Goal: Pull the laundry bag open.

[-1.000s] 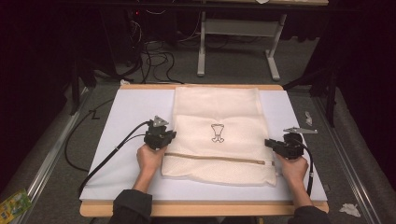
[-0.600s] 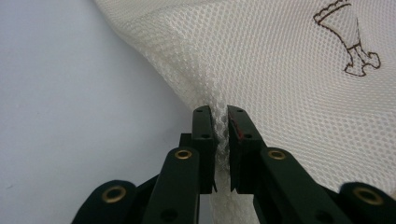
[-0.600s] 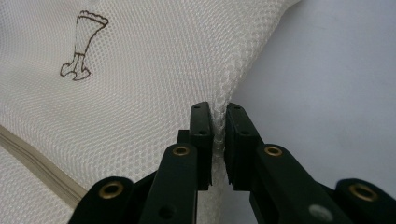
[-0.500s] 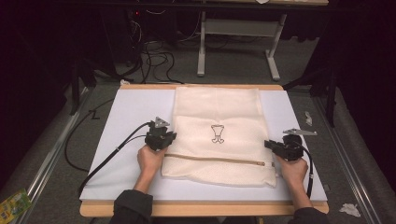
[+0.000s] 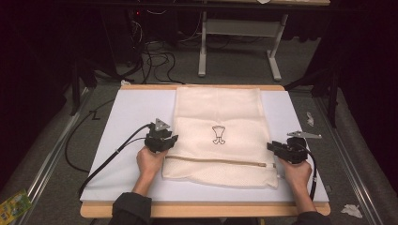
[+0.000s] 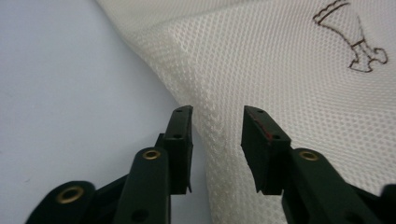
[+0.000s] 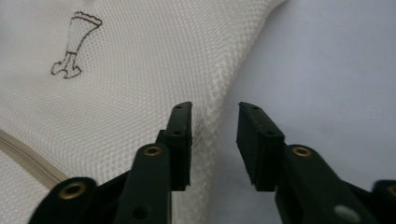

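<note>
Mesh bag point(image 5: 218, 129), zipped, contents indiscernible, is lying flat; left gripper point(image 6: 217, 116) and right gripper point(image 7: 214, 112) are releasing its edges, jaws parted.

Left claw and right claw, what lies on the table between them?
In the high view, the cream mesh zippered bag lies flat between the left claw and right claw, both open at its edges.

A mesh bag point(image 5: 218, 131) lay flat at the middle of the table point(image 5: 126, 112). The left gripper point(image 5: 165, 141) sat at its left edge and the right gripper point(image 5: 278, 149) at its right edge, both toward the near end.
</note>
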